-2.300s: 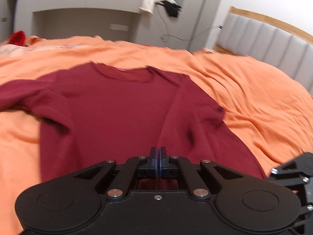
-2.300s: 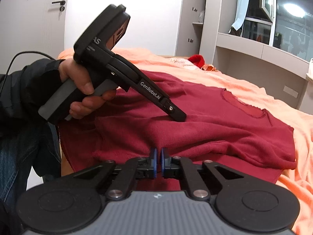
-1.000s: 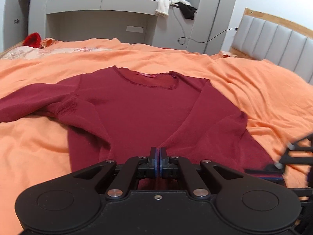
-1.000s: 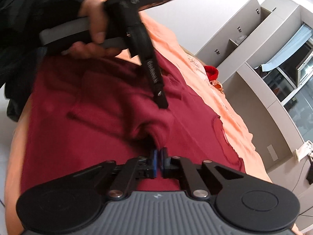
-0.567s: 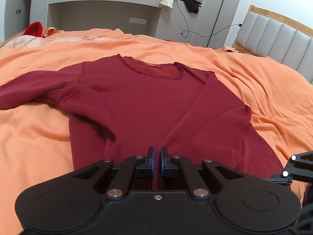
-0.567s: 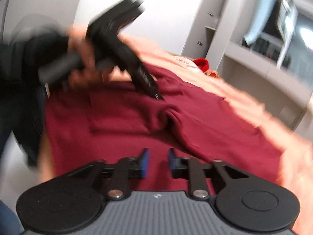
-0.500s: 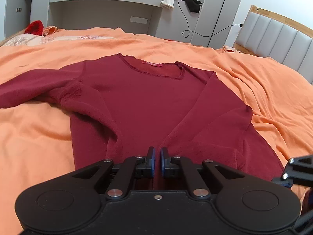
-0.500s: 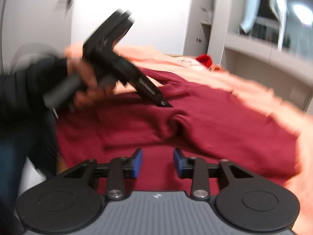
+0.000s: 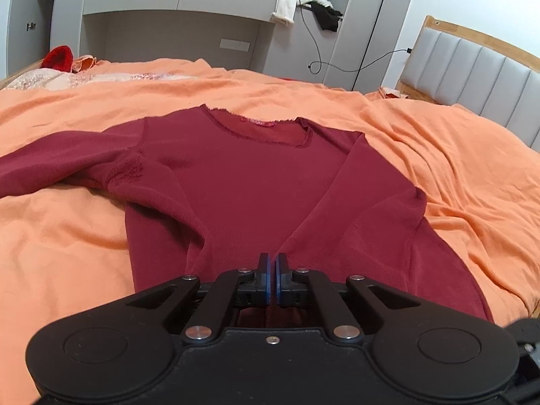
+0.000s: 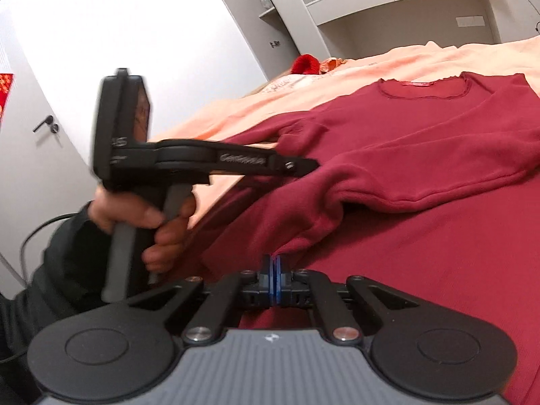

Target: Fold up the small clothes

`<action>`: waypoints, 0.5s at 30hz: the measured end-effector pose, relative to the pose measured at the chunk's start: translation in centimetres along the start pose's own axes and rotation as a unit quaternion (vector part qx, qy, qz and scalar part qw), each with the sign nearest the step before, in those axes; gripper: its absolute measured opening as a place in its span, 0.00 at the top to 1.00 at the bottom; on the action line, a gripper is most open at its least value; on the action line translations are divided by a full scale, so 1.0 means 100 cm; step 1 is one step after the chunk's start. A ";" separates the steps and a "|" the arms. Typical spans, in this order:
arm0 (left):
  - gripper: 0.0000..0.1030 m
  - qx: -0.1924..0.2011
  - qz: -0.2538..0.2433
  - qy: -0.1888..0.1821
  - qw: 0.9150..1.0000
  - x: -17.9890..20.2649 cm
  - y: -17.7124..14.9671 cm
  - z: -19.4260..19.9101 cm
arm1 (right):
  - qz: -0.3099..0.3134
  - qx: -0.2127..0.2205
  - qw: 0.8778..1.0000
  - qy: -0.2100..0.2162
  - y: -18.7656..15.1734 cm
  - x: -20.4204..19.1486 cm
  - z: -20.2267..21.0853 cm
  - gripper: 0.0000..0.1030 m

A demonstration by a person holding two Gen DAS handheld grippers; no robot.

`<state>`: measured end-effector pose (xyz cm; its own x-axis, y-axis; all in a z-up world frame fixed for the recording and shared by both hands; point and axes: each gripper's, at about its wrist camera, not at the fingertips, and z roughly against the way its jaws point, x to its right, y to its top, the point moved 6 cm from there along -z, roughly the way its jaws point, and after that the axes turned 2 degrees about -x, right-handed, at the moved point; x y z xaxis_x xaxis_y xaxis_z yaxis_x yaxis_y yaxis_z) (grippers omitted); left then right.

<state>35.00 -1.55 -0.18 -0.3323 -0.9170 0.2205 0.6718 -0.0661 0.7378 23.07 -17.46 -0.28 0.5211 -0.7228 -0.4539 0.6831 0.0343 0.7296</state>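
A dark red long-sleeved top (image 9: 256,182) lies flat on an orange bedsheet (image 9: 455,168), neckline at the far side. Its right sleeve is folded across the body toward me; the left sleeve trails off to the left. My left gripper (image 9: 272,271) hovers over the top's lower middle, blue pads almost together with a thin gap, nothing visibly between them. In the right wrist view the top (image 10: 422,175) fills the frame and the left gripper (image 10: 314,165) points at the folded sleeve. My right gripper (image 10: 272,270) is shut at the sleeve's cuff end; the cloth meets the pads.
A padded grey headboard (image 9: 472,77) stands at the right. Grey shelving with hanging clothes (image 9: 303,3) and a cable is behind the bed. A small red item (image 9: 59,57) lies at the bed's far left. A white door (image 10: 44,128) is on the left.
My right gripper, open half a second ago, has shut at the folded sleeve's cuff. The left gripper has lifted and now points level over the top. The sleeve lies folded over the body.
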 end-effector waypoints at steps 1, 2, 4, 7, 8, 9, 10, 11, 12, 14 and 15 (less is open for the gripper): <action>0.98 0.002 -0.001 0.001 1.000 0.001 0.000 0.001 | -0.002 0.001 1.000 0.009 -0.001 -0.004 0.003 0.99; 0.98 0.003 -0.003 0.001 1.000 0.001 0.001 0.002 | -0.005 0.002 1.000 0.016 -0.004 -0.007 0.008 0.99; 1.00 0.008 -0.016 0.020 1.000 0.002 0.001 0.005 | -0.015 -0.002 1.000 0.021 -0.006 -0.006 0.011 0.99; 1.00 0.006 -0.041 0.063 0.997 -0.001 0.000 0.004 | -0.021 -0.019 1.000 0.003 -0.014 0.004 0.002 0.99; 1.00 0.000 -0.033 0.057 0.998 -0.003 0.000 0.002 | -0.025 -0.029 0.999 0.000 -0.019 0.008 -0.002 0.99; 1.00 -0.004 -0.031 0.053 0.998 -0.004 -0.001 0.001 | -0.025 -0.034 0.999 -0.003 -0.023 0.011 -0.005 0.97; 1.00 -0.003 -0.033 0.053 0.998 -0.003 -0.001 0.001 | -0.022 -0.034 0.999 -0.004 -0.025 0.010 -0.004 0.96; 0.99 -0.001 -0.035 0.052 0.998 -0.003 -0.002 0.002 | -0.016 -0.032 0.999 -0.005 -0.027 0.008 -0.001 0.95; 0.94 0.002 -0.034 0.049 0.998 -0.002 -0.001 0.004 | -0.011 -0.032 0.999 -0.002 -0.026 0.007 0.000 0.88; 0.84 0.007 -0.027 0.043 0.999 -0.003 0.000 0.006 | 0.002 -0.020 1.000 0.005 -0.023 0.004 0.011 0.66; 0.83 0.011 -0.022 0.041 0.999 -0.003 0.000 0.007 | 0.007 -0.009 1.000 0.005 -0.021 0.005 0.018 0.51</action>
<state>34.67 -1.01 0.21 -0.3053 -0.9427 0.1345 0.6421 -0.0996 0.7601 20.99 -19.10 -1.08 0.5359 -0.7156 -0.4480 0.6841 0.0571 0.7272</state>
